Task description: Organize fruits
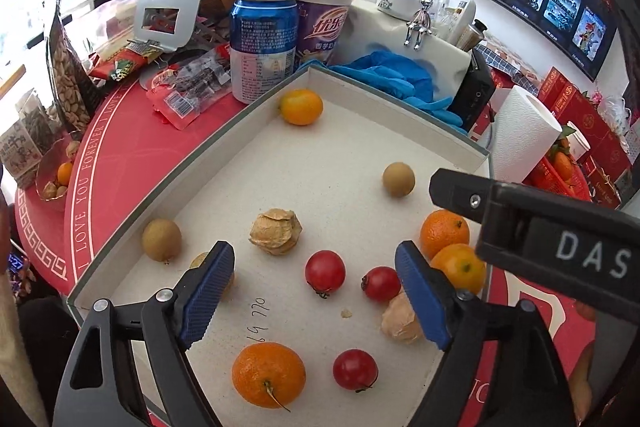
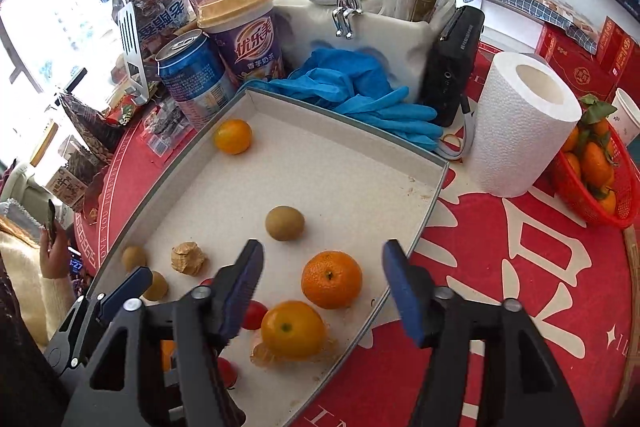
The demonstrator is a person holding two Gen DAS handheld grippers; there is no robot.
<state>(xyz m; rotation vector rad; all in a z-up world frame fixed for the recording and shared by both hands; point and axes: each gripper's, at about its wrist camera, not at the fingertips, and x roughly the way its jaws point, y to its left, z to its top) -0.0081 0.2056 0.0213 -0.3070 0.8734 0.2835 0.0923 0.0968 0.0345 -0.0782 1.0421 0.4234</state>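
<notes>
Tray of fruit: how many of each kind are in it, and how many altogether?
Orange fruits: 4
Red tomatoes: 3
Brown round fruits: 3 (one half hidden behind a finger)
Papery husk fruits: 2
Total: 12

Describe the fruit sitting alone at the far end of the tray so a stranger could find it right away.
Start at the shallow white tray on the red table. Go to its far corner, nearest the blue can. There sits a smooth yellow-orange fruit, alone, apart from the clustered fruit near the tongs.
</notes>
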